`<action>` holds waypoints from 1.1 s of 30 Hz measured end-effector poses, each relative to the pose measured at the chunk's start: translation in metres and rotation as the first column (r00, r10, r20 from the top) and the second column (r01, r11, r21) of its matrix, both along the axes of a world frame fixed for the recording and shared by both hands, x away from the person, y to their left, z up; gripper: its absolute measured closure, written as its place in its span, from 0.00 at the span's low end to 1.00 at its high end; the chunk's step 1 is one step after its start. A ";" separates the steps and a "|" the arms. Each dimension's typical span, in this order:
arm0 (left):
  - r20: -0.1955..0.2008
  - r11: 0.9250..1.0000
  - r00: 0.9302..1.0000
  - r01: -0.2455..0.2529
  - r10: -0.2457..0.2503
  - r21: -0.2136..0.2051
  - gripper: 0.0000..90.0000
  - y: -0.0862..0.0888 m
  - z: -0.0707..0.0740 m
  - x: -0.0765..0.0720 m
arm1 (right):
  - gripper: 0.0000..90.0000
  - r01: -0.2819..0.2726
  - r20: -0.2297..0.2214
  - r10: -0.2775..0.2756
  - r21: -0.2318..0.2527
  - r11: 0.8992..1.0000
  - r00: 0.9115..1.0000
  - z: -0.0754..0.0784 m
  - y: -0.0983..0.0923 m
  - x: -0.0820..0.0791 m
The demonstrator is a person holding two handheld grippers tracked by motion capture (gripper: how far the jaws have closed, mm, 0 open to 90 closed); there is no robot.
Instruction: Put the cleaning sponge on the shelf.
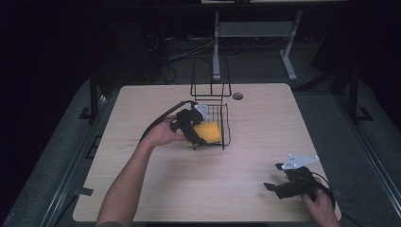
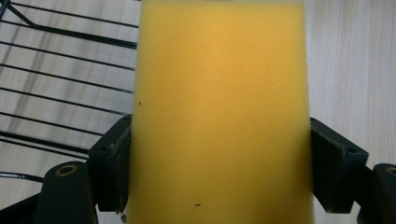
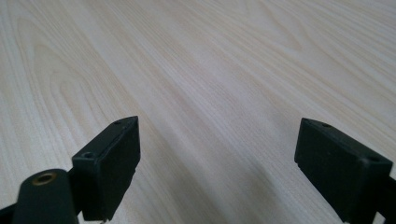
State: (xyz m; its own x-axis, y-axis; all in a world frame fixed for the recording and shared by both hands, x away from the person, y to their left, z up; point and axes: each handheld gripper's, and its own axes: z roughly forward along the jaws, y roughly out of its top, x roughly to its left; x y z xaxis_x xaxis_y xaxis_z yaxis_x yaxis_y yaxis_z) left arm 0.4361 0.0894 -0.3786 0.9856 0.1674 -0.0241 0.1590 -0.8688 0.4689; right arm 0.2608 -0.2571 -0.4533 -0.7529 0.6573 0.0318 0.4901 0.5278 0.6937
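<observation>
Left claw (image 1: 201, 137) clamps yellow sponge (image 2: 219, 112) by long sides, at wire basket (image 1: 226, 124) open front, long axis pointing inward. Right claw (image 3: 217, 163) wide open, empty, well away from basket.

No text, label, brand, number or sign can be read anywhere in these views.
</observation>
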 end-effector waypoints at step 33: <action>-0.010 1.000 1.000 -0.003 0.004 0.024 0.24 -0.018 -0.011 0.032 | 0.16 -0.008 -0.012 0.008 0.003 1.000 1.000 0.000 0.001 0.000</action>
State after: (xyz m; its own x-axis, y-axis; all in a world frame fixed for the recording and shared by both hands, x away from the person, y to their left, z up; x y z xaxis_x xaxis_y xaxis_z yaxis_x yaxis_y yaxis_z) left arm 0.4686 0.0713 -0.3894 0.9847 0.1716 -0.0304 0.1670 -0.8791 0.4465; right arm 0.2610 -0.2556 -0.4536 -0.7578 0.6511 0.0428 0.4940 0.5296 0.6895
